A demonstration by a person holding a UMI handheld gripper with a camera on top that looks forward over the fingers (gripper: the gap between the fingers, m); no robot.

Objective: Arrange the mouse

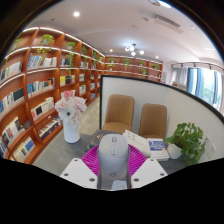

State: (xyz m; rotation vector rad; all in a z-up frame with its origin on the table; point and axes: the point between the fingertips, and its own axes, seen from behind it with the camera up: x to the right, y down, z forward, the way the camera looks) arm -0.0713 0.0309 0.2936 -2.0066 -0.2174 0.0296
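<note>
The tool (113, 172) is clenched on a white mouse (113, 157); both pink pads (92, 160) press on its sides, so the mouse sits between the fingers. Beyond the tool is the bench (85, 143). On it, ahead and to the left, stands a white vase with flowers (70, 115). To the right is a green plant (186, 140), and two chairs (135, 116) stand behind the bench.

Library room: bookshelves (45, 80) along wall, two tan chairs (119, 112), windows (200, 82), recessed ceiling lights (76, 14).
</note>
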